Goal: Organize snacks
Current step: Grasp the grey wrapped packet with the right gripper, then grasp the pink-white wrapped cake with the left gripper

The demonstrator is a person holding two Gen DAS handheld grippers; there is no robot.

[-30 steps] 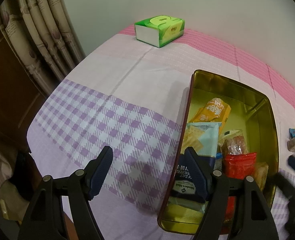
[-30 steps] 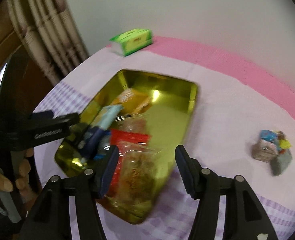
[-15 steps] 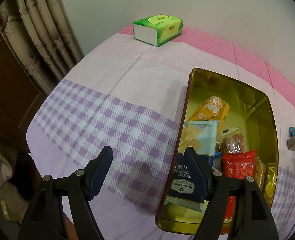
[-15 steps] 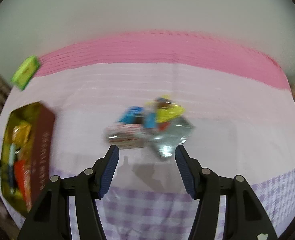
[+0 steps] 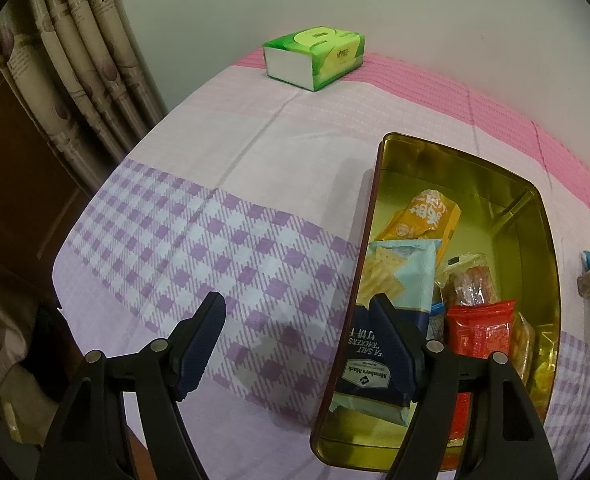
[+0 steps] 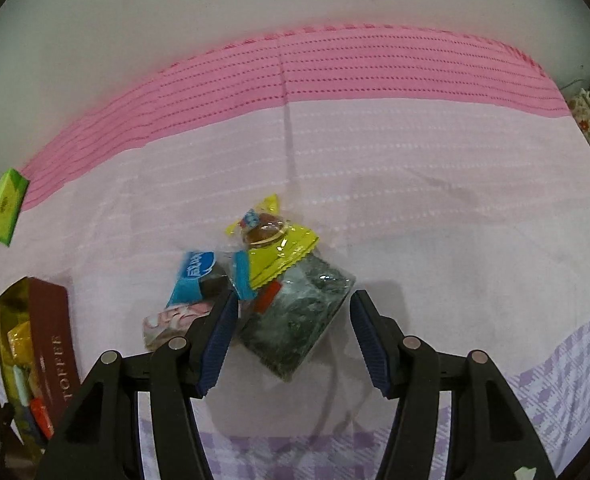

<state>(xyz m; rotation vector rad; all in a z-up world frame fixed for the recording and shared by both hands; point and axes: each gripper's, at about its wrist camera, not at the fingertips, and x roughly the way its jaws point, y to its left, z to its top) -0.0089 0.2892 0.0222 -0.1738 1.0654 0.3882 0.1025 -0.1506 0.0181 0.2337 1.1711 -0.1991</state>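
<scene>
Snacks half sorted, right gripper [image 6: 293,338] over the loose pile.

Jaws closing around the dark green packet [image 6: 297,322], pads not yet pressing. Yellow candy wrapper [image 6: 279,246], blue packet [image 6: 193,276] and pinkish packet [image 6: 167,322] heaped just beside it on the tablecloth [image 6: 455,184]. Left gripper [image 5: 295,340] spread wide and empty over the near rim of the gold tin [image 5: 535,264], holding cracker pack [image 5: 399,276], orange bag [image 5: 427,216], red packet [image 5: 479,328]. Green tissue box [image 5: 315,56] at the far edge.

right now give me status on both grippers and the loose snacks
Left gripper open, empty, beside gold tin. Right gripper closing, astride dark green packet, pads not on it. Yellow packet overlaps its far end.
</scene>
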